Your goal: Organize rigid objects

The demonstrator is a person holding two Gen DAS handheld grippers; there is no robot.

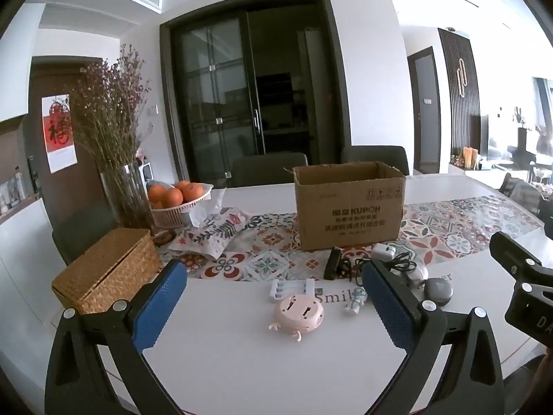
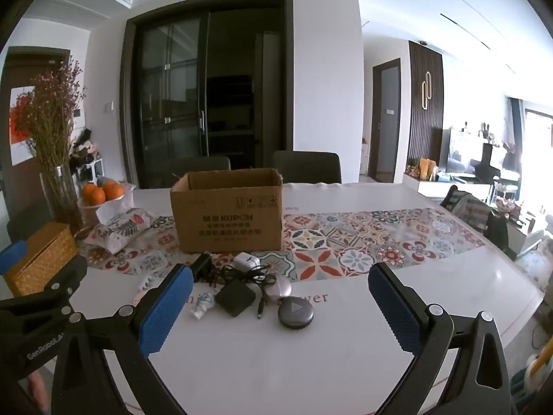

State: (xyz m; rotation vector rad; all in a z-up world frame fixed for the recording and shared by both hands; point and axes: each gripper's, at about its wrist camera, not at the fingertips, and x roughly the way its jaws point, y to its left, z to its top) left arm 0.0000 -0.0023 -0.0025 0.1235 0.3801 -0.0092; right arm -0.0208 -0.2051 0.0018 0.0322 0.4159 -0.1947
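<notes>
We hold the left tool (image 1: 273, 283) and the right tool (image 2: 280, 287) above the white table (image 2: 276, 363), both with fingers spread wide and nothing between them. The open cardboard box (image 2: 226, 218) stands on the patterned runner (image 2: 345, 242). Just in front of it lie a black adapter (image 2: 235, 298), a round grey disc (image 2: 295, 312), a pink round gadget (image 1: 300, 313), a white battery charger (image 1: 292, 288) and a small figurine (image 1: 356, 300).

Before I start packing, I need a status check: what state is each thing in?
cardboard box: upright, flaps open
left gripper: open, empty
right gripper: open, empty
woven basket: lid closed
pink round gadget: lying on table
black adapter: cord tangled
</notes>
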